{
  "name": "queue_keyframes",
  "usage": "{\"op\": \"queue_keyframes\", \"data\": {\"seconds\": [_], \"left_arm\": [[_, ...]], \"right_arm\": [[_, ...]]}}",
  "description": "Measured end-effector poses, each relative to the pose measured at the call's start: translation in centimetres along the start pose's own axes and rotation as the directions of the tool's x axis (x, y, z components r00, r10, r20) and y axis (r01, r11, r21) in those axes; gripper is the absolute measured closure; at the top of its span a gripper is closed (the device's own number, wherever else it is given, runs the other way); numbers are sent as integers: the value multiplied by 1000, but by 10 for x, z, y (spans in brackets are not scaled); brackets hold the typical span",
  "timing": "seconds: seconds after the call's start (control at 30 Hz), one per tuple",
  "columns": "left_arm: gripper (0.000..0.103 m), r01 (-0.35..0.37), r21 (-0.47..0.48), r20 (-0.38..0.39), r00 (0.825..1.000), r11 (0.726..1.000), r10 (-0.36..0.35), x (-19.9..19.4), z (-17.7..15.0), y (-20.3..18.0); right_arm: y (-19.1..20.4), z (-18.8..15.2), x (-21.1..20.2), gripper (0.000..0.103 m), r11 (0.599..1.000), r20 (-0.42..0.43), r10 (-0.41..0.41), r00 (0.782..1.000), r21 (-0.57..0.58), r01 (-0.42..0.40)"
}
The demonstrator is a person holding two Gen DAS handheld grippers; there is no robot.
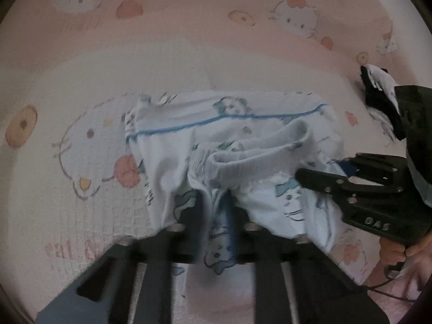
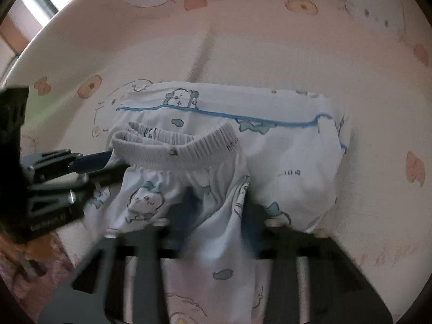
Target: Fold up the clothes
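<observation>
Bunching white shorts point(image 1: 216, 186) between both jaws

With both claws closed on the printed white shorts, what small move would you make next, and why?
Probably lift both claws together and carry the near edge toward the far blue-piped hem. The left claw and right claw each pinch the white cartoon-print shorts, whose ribbed grey waistband lies bunched on the pink cat-print sheet.

Two close, downward wrist views, shared garment point(image 1: 243, 145)
</observation>
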State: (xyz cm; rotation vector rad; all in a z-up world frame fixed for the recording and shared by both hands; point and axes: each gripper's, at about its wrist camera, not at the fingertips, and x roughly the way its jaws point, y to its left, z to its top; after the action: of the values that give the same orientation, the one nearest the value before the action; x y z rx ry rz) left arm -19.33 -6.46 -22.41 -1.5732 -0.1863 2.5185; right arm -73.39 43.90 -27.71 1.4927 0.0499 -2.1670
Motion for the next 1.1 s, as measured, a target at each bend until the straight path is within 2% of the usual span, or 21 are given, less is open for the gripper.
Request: {"op": "queue_keyframes", "data": {"seconds": [0.07, 0.23, 0.3, 0.37, 0.4, 0.43, 0.47, 0.57, 0.6, 0.63, 0.67, 0.7, 0.73, 0.83, 0.9, 0.93, 1.0, 1.03, 1.07, 1.1], "left_arm": [[95, -2, 6, 43, 999, 1000, 2, -11, 5, -3], [95, -11, 3, 121, 993, 1000, 11, -24, 23, 0], [94, -11, -8, 113, 993, 1000, 12, -13, 29, 6], [90, -16, -38, 63, 998, 999, 18, 10, 35, 13], [85, -19, -54, 34, 999, 998, 21, 22, 38, 17], [69, -25, -75, 5, 1000, 997, 26, 36, 39, 18], [69, -19, -93, 7, 1000, 996, 20, 41, 39, 19], [67, -10, -119, 44, 999, 993, 15, 25, 38, 22], [64, -14, -143, 56, 998, 990, 22, 17, 34, 24], [54, -20, -175, 67, 997, 984, 32, 8, 29, 27], [49, -30, -214, 49, 998, 976, 41, 2, 23, 33], [49, -44, -257, 15, 999, 966, 49, -1, 15, 39], [49, -43, -295, -8, 999, 954, 43, -3, 7, 44], [49, -4, -397, -57, 998, 918, -20, -9, -23, 53], [48, 27, -427, -85, 994, 904, -70, -7, -40, 48], [48, 43, -439, -98, 991, 897, -95, -6, -48, 45], [50, 36, -408, -88, 993, 912, -79, -6, -51, 37], [54, 48, -396, -79, 993, 917, -86, -5, -51, 33], [70, 69, -394, -70, 992, 916, -105, -3, -50, 30], [76, 90, -392, -62, 990, 916, -124, -2, -50, 27]], "right_arm": [[5, 2, -7, 92, 1000, 29, -9, 1000, -25, 10], [5, 22, -25, 92, 999, 116, -35, 993, -35, 40], [3, 34, -24, 92, 998, 135, -47, 990, -29, 51], [0, 45, -9, 91, 998, 120, -63, 991, -22, 67], [-6, 48, 7, 83, 997, 81, -80, 994, -1, 80], [-12, 50, 24, 71, 995, 39, -95, 995, 22, 95], [-16, 51, 27, 71, 996, 45, -78, 996, 43, 76], [-25, 53, 21, 63, 994, 49, -32, 998, 108, 26], [-28, 49, 9, 58, 990, 76, -30, 997, 139, 19], [-32, 45, -4, 46, 985, 106, -30, 994, 170, 12], [-35, 39, -12, 38, 980, 118, -46, 992, 196, 22], [-38, 33, -21, 26, 975, 127, -64, 990, 220, 35], [-42, 24, -27, 25, 969, 128, -76, 989, 244, 42], [-51, -5, -24, 24, 955, 40, -54, 998, 293, 40], [-54, -21, -12, 24, 949, -30, -15, 999, 314, 24], [-52, -26, -9, 24, 947, -30, -8, 1000, 319, 18], [-48, -34, -3, 22, 944, -20, 2, 1000, 329, 5], [-43, -34, -1, 24, 947, -4, 27, 1000, 321, -24], [-39, -31, 5, 30, 949, -6, 47, 999, 311, -43], [-34, -29, 10, 55, 951, -11, 67, 998, 302, -60]]}}
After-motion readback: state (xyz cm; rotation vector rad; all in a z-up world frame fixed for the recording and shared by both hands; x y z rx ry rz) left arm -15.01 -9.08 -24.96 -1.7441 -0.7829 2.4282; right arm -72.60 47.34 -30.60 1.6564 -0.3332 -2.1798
